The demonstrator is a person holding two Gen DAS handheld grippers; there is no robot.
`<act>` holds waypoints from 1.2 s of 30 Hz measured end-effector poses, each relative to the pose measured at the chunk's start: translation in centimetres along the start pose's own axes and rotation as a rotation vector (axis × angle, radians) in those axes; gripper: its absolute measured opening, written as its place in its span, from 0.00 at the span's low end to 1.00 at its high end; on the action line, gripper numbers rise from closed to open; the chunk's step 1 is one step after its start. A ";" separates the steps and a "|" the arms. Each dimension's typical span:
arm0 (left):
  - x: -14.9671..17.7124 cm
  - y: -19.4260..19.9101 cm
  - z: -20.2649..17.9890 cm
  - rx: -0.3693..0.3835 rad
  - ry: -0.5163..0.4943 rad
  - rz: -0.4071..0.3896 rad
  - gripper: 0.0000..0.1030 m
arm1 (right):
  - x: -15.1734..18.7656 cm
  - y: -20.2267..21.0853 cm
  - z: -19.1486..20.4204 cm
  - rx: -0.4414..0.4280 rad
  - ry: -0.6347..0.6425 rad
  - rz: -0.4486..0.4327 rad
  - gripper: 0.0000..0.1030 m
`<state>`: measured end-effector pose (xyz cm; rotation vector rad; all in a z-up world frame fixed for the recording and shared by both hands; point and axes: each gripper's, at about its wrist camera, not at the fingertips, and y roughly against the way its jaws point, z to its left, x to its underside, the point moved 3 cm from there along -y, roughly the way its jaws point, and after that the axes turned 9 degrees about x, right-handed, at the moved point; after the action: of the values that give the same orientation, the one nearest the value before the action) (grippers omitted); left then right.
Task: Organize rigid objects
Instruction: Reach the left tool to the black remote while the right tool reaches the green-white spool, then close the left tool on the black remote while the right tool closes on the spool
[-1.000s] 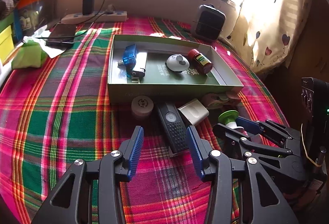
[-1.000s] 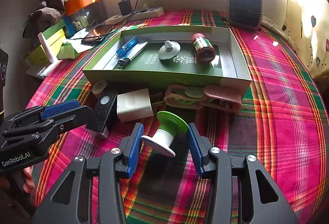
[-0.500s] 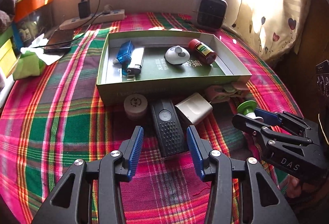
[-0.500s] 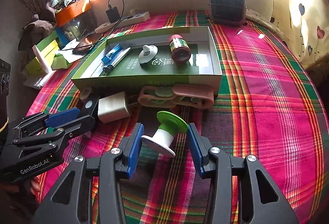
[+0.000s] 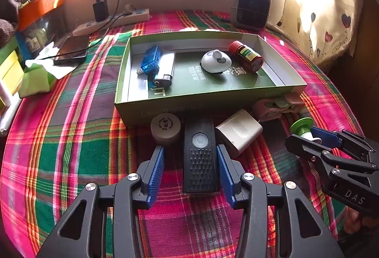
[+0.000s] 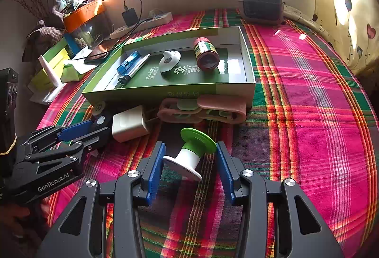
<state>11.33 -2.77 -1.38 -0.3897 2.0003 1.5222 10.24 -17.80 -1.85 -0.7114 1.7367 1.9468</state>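
Observation:
In the left wrist view a black remote (image 5: 200, 158) lies flat on the plaid cloth. My left gripper (image 5: 190, 171) straddles it, open, with a gap at the left pad. It shows at the left of the right wrist view too, the left gripper (image 6: 92, 131) low over the remote (image 6: 100, 120). My right gripper (image 6: 189, 163) is shut on a green-and-white spool (image 6: 191, 155), which lies slantwise, one flange against each pad. From the left wrist view the spool (image 5: 302, 125) sits at the tips of the right gripper (image 5: 312, 137). The shallow green box (image 5: 165, 104) holds a blue stick (image 5: 150, 61), a lighter (image 5: 164, 68), a white knob (image 5: 215, 61) and a red bottle (image 5: 246, 56).
A beige round cap (image 5: 165, 126), a white adapter (image 5: 239, 131) and a pink plastic piece (image 6: 201, 110) lie against the box's near wall. A small heater (image 5: 252, 8), a power strip (image 5: 113, 21) and a phone (image 5: 71, 49) are at the back. Boxes stand at the left edge.
My left gripper has closed in on the remote, which now lies straight between its pads instead of ahead and askew. The right gripper shifted sideways with the spool, then held still.

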 end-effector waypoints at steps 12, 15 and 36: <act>-0.2 -0.2 0.0 -0.001 -0.012 -0.006 0.35 | 0.0 0.0 0.0 0.003 0.002 0.000 0.43; -0.2 -0.2 -0.2 0.006 -0.016 -0.007 0.28 | 0.0 0.0 0.0 0.003 0.002 0.000 0.43; -0.1 0.7 -0.1 0.020 -0.004 -0.030 0.25 | -0.1 -0.1 0.0 0.012 0.006 0.000 0.43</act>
<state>11.01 -2.71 -0.74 -0.4057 1.9961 1.4827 10.33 -17.84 -1.86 -0.7145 1.7508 1.9338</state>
